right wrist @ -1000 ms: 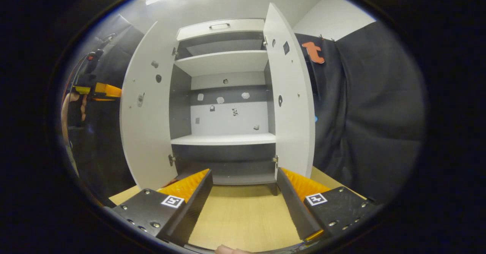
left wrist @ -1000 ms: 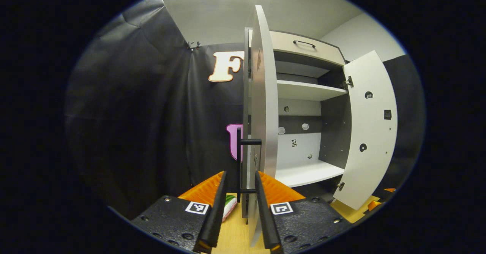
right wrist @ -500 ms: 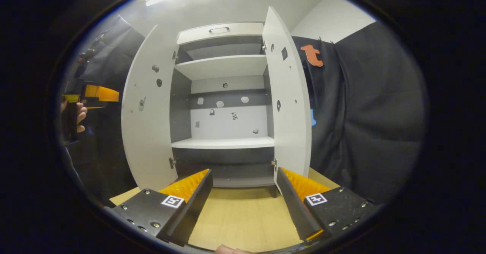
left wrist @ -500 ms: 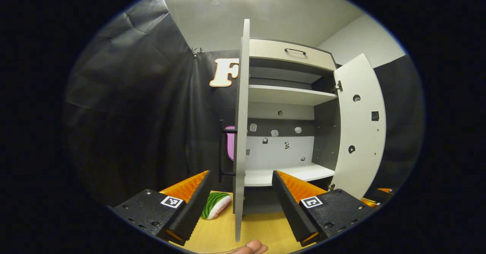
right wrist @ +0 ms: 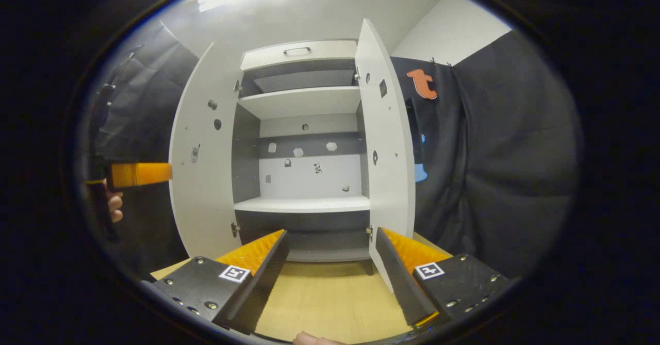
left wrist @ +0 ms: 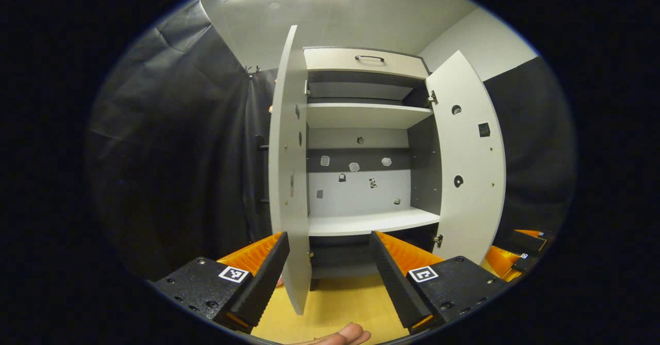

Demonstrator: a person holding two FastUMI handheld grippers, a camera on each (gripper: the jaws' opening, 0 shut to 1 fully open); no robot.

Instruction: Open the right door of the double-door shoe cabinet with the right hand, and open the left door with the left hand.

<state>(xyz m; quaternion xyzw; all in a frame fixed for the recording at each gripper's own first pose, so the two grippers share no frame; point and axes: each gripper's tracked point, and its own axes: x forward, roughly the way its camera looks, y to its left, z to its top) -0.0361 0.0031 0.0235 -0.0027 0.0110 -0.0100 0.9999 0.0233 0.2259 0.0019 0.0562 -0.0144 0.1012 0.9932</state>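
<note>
Released, left door [left wrist: 286, 180] stands open; left gripper [left wrist: 327, 262] backed off.

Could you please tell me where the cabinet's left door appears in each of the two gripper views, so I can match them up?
Left gripper view: the left door stands nearly edge-on, left of centre, above the left gripper.
Right gripper view: the left door is the broad panel at centre-left, its inner face showing.
Shared landmark: the drawer handle at the cabinet's top.

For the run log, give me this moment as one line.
left door open | right door open | left gripper open, free | right gripper open, free
</note>
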